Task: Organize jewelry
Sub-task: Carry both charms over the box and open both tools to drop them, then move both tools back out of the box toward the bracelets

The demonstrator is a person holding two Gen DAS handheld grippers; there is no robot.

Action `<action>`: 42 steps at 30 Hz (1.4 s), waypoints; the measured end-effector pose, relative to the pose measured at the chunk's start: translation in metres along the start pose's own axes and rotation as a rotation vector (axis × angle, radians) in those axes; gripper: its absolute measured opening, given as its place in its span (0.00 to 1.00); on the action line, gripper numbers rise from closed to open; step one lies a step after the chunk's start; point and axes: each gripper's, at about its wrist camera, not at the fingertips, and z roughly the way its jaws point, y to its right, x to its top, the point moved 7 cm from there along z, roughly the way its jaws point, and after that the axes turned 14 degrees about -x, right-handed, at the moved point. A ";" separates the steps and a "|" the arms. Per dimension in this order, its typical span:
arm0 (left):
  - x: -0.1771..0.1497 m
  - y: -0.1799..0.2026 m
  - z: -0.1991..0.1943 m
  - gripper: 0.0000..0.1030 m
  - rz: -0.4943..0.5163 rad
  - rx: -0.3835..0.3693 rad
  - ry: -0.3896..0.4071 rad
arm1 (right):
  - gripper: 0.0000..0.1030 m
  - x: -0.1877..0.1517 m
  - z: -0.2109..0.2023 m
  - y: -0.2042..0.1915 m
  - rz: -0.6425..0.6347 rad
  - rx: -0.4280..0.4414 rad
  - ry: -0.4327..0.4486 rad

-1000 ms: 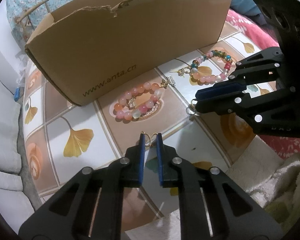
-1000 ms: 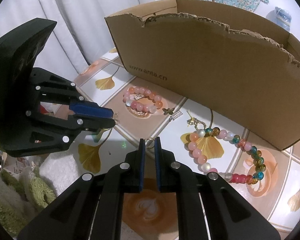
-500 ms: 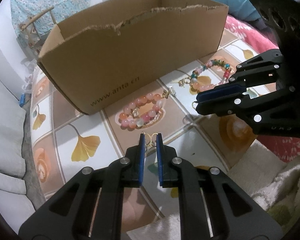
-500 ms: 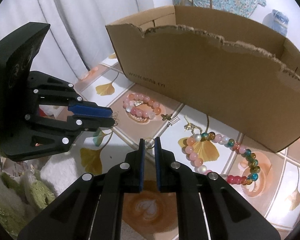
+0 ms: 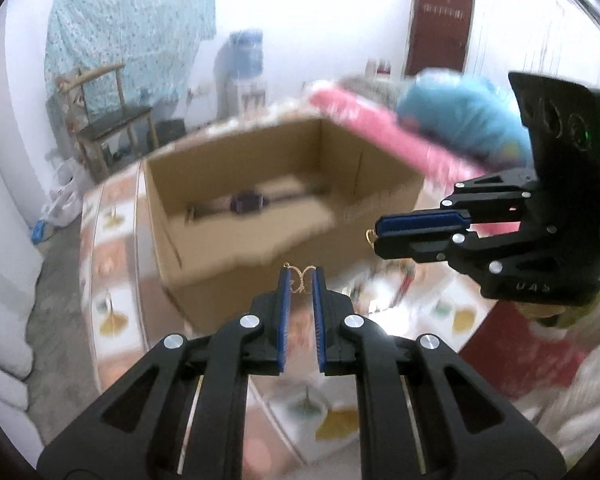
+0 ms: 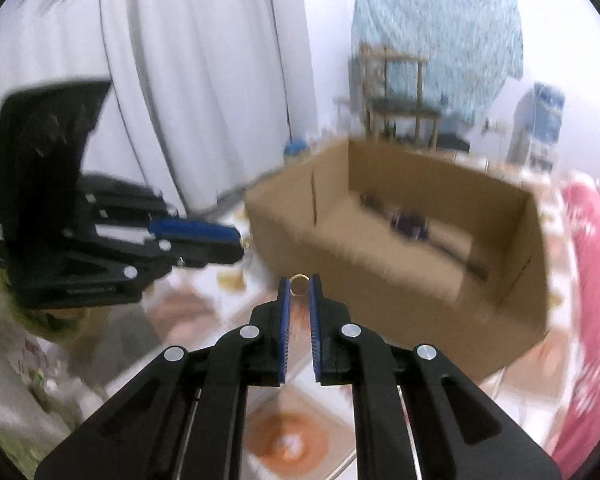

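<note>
My left gripper point(image 5: 302, 274) is shut on a small gold filigree piece point(image 5: 300, 280), held in the air in front of the open cardboard box point(image 5: 228, 256). To its right, my right gripper point(image 5: 378, 236) is shut, with a gold hook showing at its tip. In the right wrist view, the right gripper point(image 6: 299, 282) pinches a thin gold ring point(image 6: 299, 276) just before the box point(image 6: 400, 280). The left gripper point(image 6: 238, 242) hangs to its left. A dark purple item point(image 5: 246, 202) lies inside the box. The bead bracelets on the table are only a blur.
The box stands on a table point(image 5: 112, 320) covered with a ginkgo-leaf tile pattern. Pink and blue bedding point(image 5: 440, 128) lies behind the box on the right. A wooden chair point(image 5: 112, 120), a water dispenser point(image 5: 240, 68) and white curtains point(image 6: 180, 80) stand further back.
Both grippers have risen from the tabletop, each still shut on its gold piece. The views now look over the box's torn rim into its inside, and the bracelets have dropped low and blurred.
</note>
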 end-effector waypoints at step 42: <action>0.047 -0.132 0.156 0.20 -0.038 0.172 -0.491 | 0.28 0.026 0.243 0.080 0.319 0.092 -0.710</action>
